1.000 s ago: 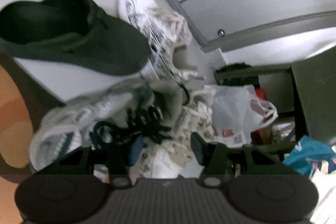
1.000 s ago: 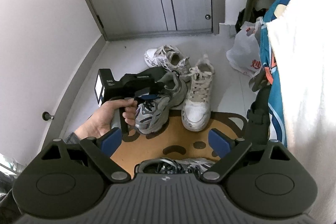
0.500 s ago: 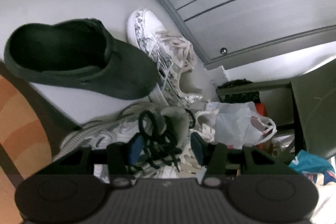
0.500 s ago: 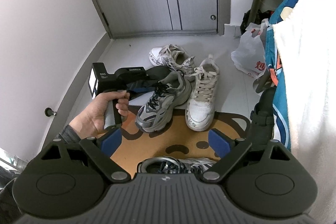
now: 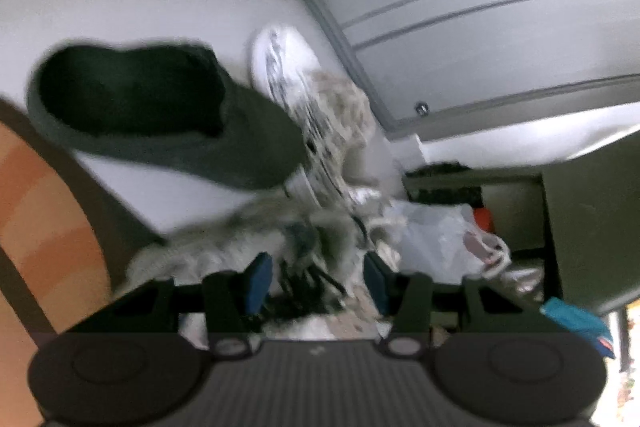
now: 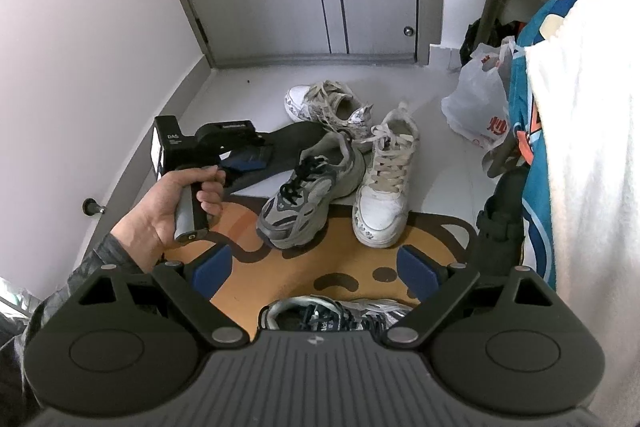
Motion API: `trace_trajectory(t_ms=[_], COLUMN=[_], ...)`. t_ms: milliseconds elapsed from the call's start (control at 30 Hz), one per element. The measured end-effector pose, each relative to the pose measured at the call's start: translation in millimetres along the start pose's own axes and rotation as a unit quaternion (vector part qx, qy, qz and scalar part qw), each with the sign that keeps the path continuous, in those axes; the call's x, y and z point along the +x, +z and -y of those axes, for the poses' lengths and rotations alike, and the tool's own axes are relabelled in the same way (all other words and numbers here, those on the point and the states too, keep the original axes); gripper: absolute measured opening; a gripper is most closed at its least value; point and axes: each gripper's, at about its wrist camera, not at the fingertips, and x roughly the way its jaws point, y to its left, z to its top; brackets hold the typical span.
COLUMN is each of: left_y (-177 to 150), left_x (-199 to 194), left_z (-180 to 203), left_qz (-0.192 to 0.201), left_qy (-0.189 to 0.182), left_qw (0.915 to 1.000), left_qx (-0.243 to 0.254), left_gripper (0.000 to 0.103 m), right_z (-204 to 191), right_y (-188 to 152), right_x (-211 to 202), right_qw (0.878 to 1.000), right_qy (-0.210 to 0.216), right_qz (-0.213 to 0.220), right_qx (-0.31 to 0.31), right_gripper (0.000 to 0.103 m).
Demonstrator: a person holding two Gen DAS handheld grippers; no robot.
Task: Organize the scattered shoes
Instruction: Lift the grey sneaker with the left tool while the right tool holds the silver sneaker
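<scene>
Right wrist view shows us the grey mesh sneaker with black laces (image 6: pixel 310 187) lying diagonally, toe toward us on the orange mat (image 6: pixel 320 267), the left gripper (image 5: pixel 316 279) spread around its laces, the right gripper (image 6: pixel 316 267) spread empty.

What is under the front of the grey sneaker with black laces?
The orange mat lies under the grey sneaker's toe. Its heel reaches back toward a dark slipper; whether it rests on that is hidden.

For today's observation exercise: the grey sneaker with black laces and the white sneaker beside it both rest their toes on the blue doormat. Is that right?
Not quite. The right wrist view shows the doormat is orange with brown markings, not blue. The grey sneaker and the white sneaker do rest their toes on it.
</scene>
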Motion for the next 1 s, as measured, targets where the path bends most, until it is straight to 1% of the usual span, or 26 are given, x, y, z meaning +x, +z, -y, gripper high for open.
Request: trace_trajectory(t_ms=[33,67,167,267,367,533,600,633,733,900,1000], left_y=[-5,-10,-24,-33,-36,-29,-25,-23,-15,-7,-6], left_x=[6,11,27,38,45,44,41,37,31,34,38], left_z=[0,2,7,5,-3,-12,-7,-3,2,-2,-8], left_qz=[-0.011,-0.021,-0.045,-0.06,-0.055,-0.041,-0.036,-0.026,-0.012,-0.021,-0.025], left_qy=[-0.007,-0.008,-0.008,-0.023,-0.04,-0.041,-0.033,-0.028,-0.025,-0.031,-0.038], left_qw=[0.9999,0.9997,0.9989,0.9979,0.9971,0.9976,0.9987,0.9993,0.9996,0.9993,0.9988], left_qx=[-0.005,-0.005,0.004,-0.013,-0.033,-0.036,-0.015,-0.004,0.004,-0.005,-0.017], left_gripper=[0.058,0.064,0.065,0.065,0.065,0.064,0.063,0.064,0.064,0.064,0.064], right_z=[-1,-1,-2,1,3,6,7,7,7,7,8], right_y=[0,0,-1,0,0,0,0,0,1,-2,-2], right_x=[0,0,-1,-2,-1,1,1,1,0,5,5], right_qw=[1.0,1.0,1.0,1.0,1.0,1.0,1.0,1.0,1.0,1.0,1.0], right_qy=[0.001,0.002,0.004,0.002,0.002,0.005,0.005,0.006,0.009,0.011,0.01], right_qz=[0.0,0.0,0.0,0.0,-0.001,-0.005,-0.006,-0.006,-0.003,-0.014,-0.012], right_qx=[-0.002,-0.003,-0.004,0.001,0.004,0.008,0.011,0.012,0.014,0.011,0.011], right_gripper=[0.093,0.093,0.093,0.093,0.093,0.093,0.093,0.093,0.093,0.093,0.093])
